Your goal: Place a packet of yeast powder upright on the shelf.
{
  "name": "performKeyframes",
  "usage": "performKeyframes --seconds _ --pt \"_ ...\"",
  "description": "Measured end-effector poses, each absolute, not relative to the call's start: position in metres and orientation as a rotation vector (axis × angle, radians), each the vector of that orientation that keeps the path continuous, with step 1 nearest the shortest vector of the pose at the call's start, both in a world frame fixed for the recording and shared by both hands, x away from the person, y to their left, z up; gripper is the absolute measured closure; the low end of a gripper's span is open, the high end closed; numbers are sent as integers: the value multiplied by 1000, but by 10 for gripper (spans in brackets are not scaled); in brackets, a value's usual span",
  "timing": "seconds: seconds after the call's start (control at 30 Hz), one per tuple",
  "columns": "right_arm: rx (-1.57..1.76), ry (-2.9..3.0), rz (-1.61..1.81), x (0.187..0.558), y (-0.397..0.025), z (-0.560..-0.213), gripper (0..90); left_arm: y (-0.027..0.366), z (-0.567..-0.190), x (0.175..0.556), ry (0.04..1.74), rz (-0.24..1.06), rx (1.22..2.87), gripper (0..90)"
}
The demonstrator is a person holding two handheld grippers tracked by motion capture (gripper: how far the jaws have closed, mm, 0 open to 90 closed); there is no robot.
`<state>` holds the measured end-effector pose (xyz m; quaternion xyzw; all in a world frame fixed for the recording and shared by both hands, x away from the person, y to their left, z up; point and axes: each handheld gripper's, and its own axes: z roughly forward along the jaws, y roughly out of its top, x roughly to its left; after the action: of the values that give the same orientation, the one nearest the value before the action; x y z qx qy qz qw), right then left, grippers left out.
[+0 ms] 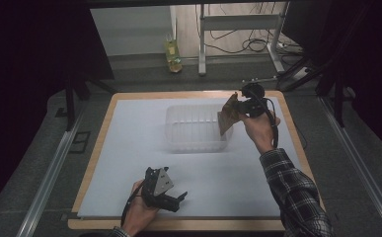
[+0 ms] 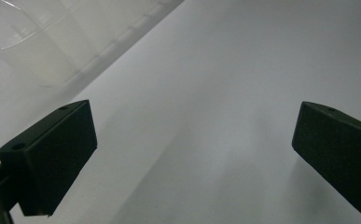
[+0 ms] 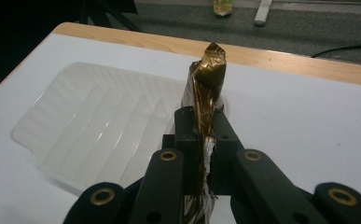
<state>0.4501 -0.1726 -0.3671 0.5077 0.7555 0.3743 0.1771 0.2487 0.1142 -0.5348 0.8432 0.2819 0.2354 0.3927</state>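
The right claw [image 1: 239, 106] is clamped on a brown foil packet [image 1: 228, 117], holding it at the right end of the clear plastic tray [image 1: 196, 143] on the desk [image 1: 144, 163]. The left claw [image 1: 178, 200] rests near the desk's front edge, jaws wide apart.

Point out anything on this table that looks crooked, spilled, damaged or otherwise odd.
Nothing looks spilled or broken. The one rough item is the gold packet clamped in the right gripper: it looks crumpled and twisted at its top end, held over the right edge of the clear tray. The tray sits square on the white mat. The left gripper is open, holding nothing.
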Motion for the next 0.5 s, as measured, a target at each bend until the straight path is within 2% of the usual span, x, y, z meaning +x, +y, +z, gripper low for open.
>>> performKeyframes --seconds 0.5 --pt "1425 2150 1061 469 -162 -379 848 114 -535 249 717 593 2141 0"
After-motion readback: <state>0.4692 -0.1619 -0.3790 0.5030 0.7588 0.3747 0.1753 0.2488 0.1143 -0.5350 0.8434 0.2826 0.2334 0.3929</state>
